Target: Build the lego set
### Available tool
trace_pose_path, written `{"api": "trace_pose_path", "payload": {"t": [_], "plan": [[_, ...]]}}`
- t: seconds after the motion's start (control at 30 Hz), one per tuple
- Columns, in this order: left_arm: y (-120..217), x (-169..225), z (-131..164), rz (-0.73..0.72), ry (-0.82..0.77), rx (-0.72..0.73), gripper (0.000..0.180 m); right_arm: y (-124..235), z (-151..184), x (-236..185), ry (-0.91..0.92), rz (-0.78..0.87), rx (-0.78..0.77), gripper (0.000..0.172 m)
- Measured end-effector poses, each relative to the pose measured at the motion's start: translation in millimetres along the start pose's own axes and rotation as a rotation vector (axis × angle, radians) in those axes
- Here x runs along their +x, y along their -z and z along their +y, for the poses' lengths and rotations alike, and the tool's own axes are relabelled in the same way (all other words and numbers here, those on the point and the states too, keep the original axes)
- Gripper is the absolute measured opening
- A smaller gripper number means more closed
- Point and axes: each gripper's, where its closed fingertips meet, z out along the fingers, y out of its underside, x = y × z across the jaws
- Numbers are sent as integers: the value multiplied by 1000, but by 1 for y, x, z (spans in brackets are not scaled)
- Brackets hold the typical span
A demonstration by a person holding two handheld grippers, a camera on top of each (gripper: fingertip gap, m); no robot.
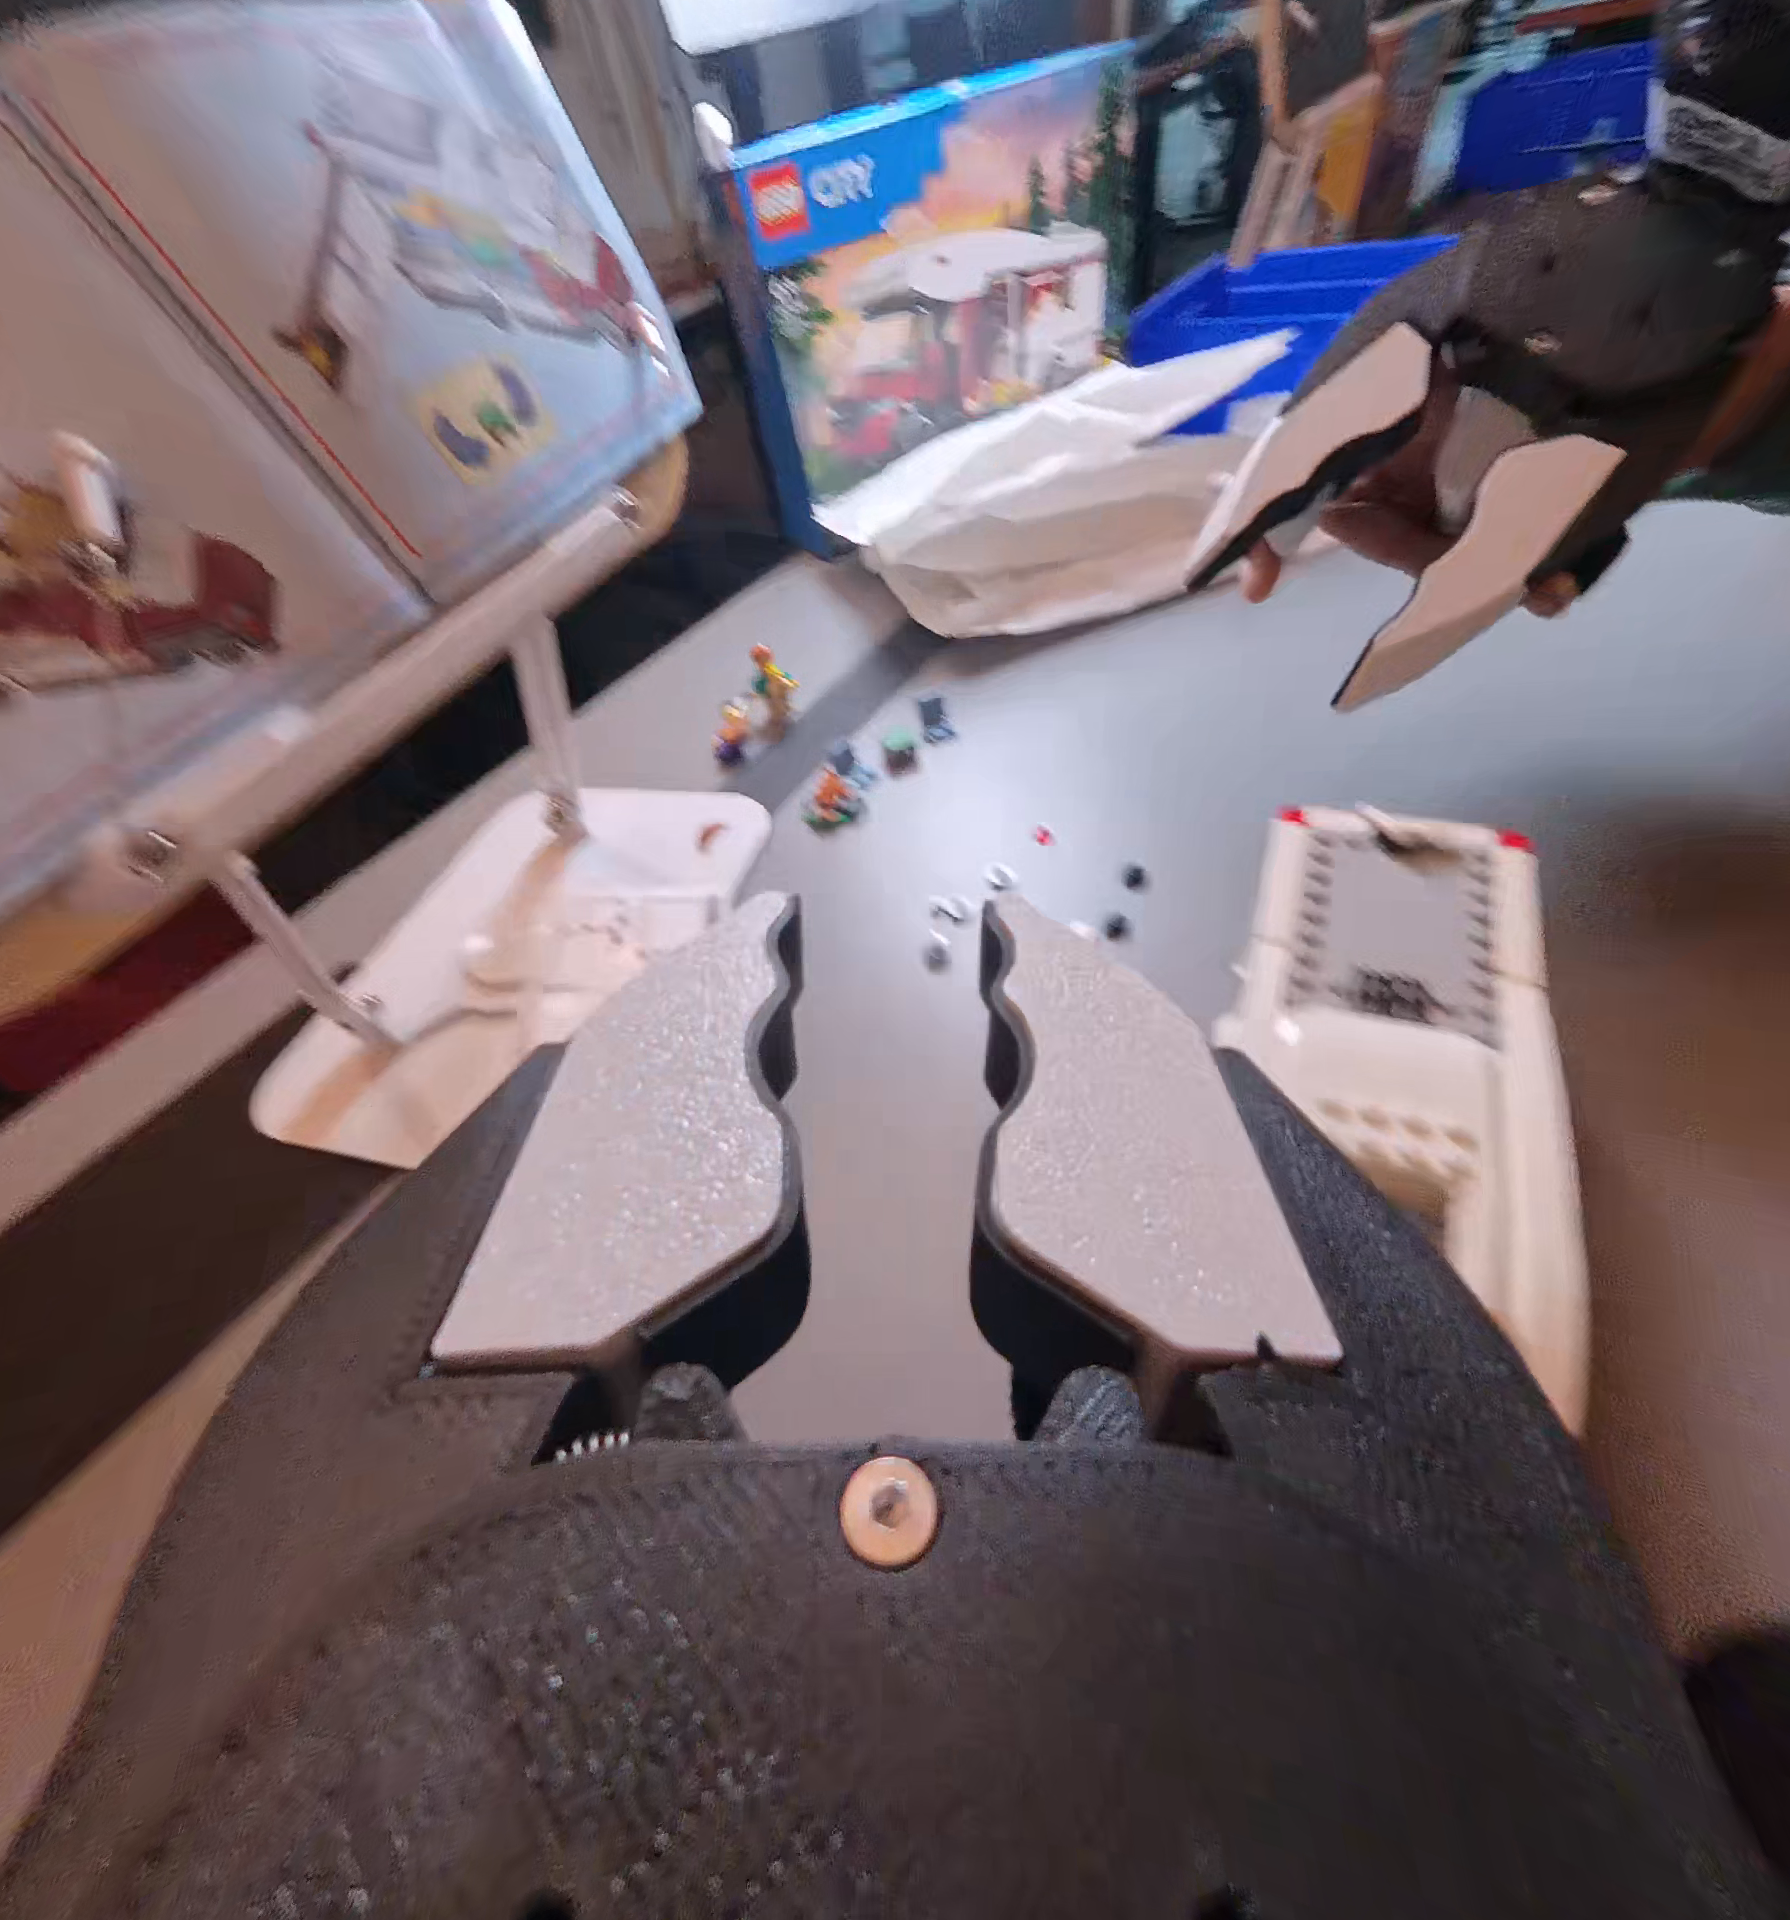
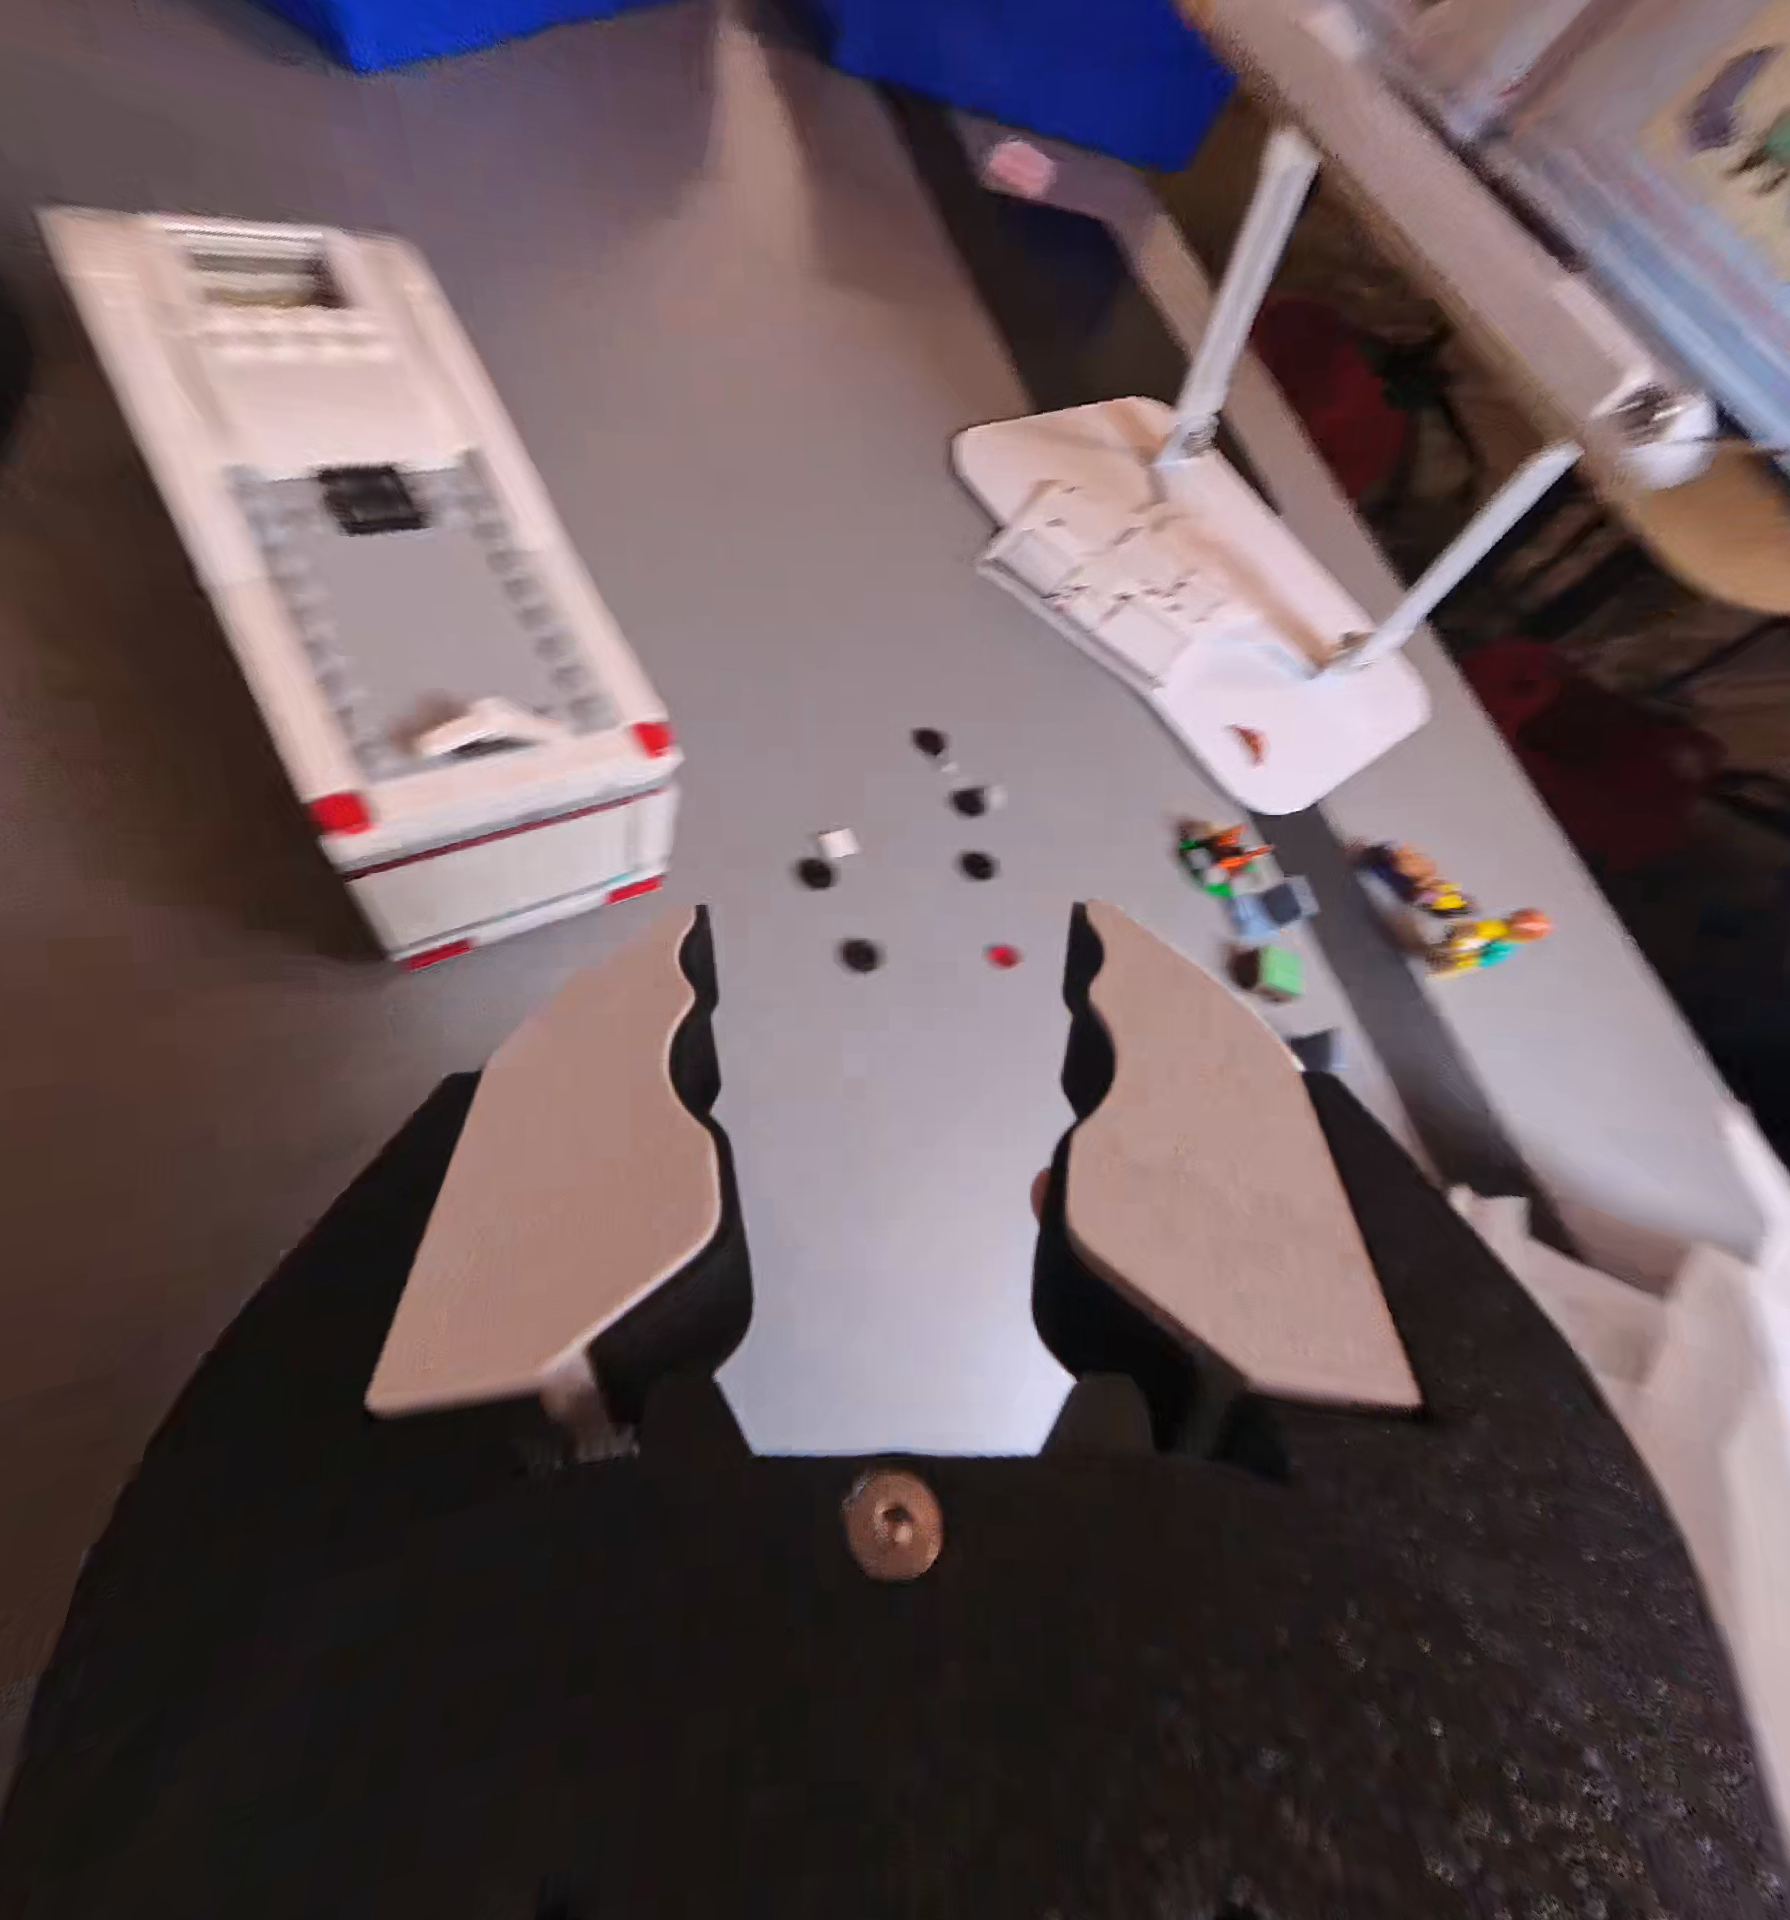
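While both grippers gape, small round pieces [image 2: 860,954] lie beyond their fingertips.

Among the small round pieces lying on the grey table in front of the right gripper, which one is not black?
The red one, lying just inside the gripper's right fingertip. The other round pieces, such as the nearest, are black.

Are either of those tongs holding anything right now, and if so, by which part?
Nothing is held. The left tongs and the right tongs both stand open above the grey table, with only bare tabletop between their fingers.

Printed logo on toy box [image 1: 932,301]
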Motion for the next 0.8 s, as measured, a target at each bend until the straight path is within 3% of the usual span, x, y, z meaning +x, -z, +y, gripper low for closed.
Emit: {"api": "trace_pose_path", "payload": {"t": [0.1,0.23,0.37,0.47,0.6,0.8], "plan": [[34,50,37,206,113,-43,63,12,14,-55,-64,-126,12,69],[52,92,78,341,186,-125,90,6,19,-82,-83,-139,29,69],[28,104,104,278,44,-234,91,-13,15,-88,-98,-126,33,68],[12,106,105,265,-30,-258,66,-24,19,-84,-74,-67,-3,64],[-7,110,100,287,-65,-260,67,-23,18,-80,-67,-21,16,54],[-37,113,90,313,-53,-231,66,-11,32,-62,-127,41,36,56]]}}
